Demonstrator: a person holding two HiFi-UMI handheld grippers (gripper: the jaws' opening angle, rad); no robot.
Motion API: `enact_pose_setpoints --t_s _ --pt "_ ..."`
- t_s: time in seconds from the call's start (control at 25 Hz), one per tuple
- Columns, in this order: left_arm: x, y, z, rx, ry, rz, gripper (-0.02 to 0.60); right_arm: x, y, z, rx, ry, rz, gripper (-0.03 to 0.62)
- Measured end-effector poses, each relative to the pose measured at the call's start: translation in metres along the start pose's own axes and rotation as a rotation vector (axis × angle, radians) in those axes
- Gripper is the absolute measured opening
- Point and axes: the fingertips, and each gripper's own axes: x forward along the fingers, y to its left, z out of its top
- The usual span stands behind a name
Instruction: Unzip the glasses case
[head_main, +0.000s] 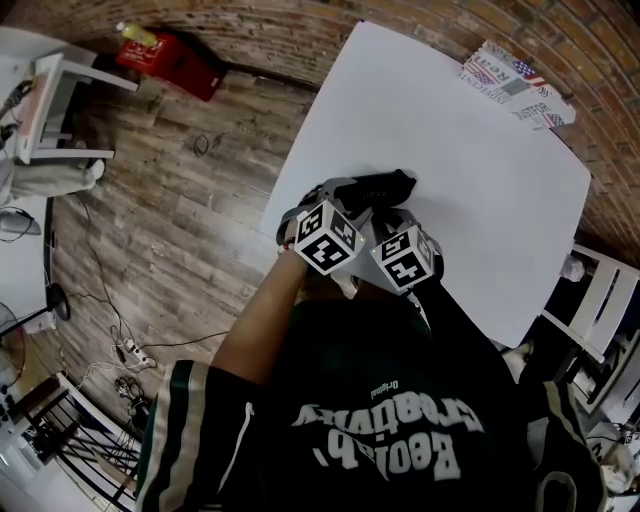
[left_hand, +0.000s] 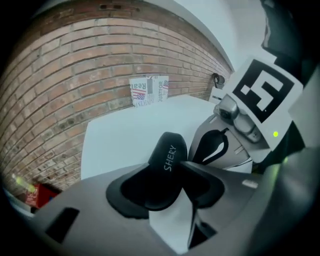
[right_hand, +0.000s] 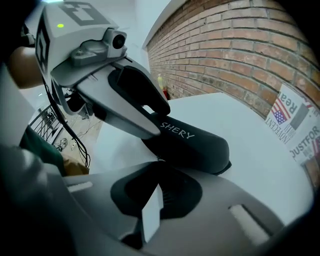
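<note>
A glasses case (head_main: 385, 185) lies on the table (head_main: 470, 150) near its front edge, between the jaws of the left gripper (left_hand: 175, 175). The right gripper (right_hand: 157, 192) is just beside it. A newspaper (head_main: 515, 85) lies at the far corner.

Black oblong glasses case (head_main: 385, 185) (left_hand: 167, 160) (right_hand: 195, 145): rounded ends, smooth matte shell, white lettering "SHERY" on the upward face. The case rests on the white table (head_main: 450, 130), near the table's near edge. One end sits between the jaws of the left gripper (left_hand: 179, 167), which press on it; the other end lies free on the table. The zip's state cannot be determined.
</note>
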Motion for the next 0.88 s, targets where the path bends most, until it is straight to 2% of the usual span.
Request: enact_pose_setpoints --t_s 0.2,0.32,0.68,0.88 --pt "0.001 0.000 0.000 0.007 -0.015 -0.003 0.189 -0.002 -0.007 -0.003 0.016 -0.015 -0.048 0.014" --pt "0.002 0.001 0.000 0.015 -0.016 0.008 0.186 -0.005 -0.014 -0.002 0.019 -0.022 -0.107 0.012" --pt "0.004 -0.002 -0.002 0.122 0.018 0.046 0.187 -0.004 -0.033 -0.005 0.041 -0.006 -0.184 0.012" --pt "0.006 -0.005 -0.003 0.158 0.027 0.050 0.187 -0.011 -0.078 -0.020 0.134 -0.001 -0.266 0.012"
